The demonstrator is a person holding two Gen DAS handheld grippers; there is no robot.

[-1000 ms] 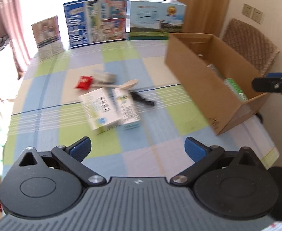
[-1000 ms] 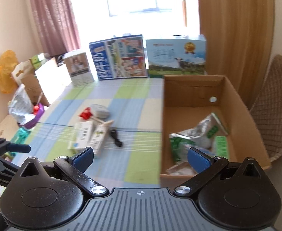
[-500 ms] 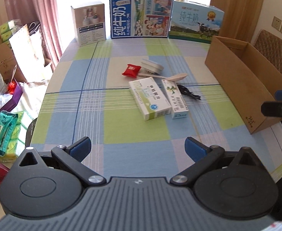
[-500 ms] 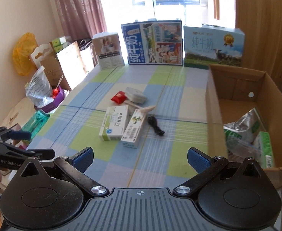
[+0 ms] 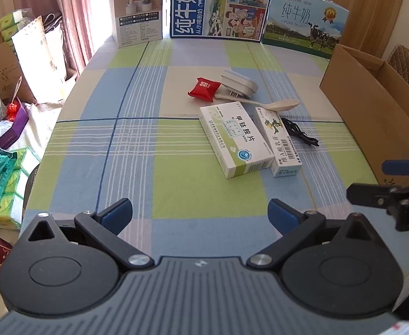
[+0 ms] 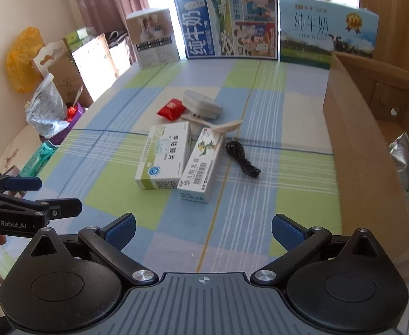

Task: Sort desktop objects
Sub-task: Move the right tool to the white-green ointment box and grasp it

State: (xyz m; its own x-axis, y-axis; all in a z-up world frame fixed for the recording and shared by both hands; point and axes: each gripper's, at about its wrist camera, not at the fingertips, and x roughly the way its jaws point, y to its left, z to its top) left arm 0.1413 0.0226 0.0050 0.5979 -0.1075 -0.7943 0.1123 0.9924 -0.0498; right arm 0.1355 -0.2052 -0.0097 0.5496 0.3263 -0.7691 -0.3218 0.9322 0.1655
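Milk cartons [image 5: 221,5] reading 纯牛奶 and PURE MILK far, "GenRobot.AI" on left gripper [image 6: 31,195], both grippers [image 6: 203,227] wide, empty, medicine boxes [image 5: 236,139] mid-table, open cloth [image 5: 176,195] near.

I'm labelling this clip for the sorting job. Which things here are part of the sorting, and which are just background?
Part of the job: red pouch, white plug adapter, spoon, larger medicine box, narrow medicine box, black cable, cardboard box.

Just lying about: two milk cartons, small white box, bags beside the table.
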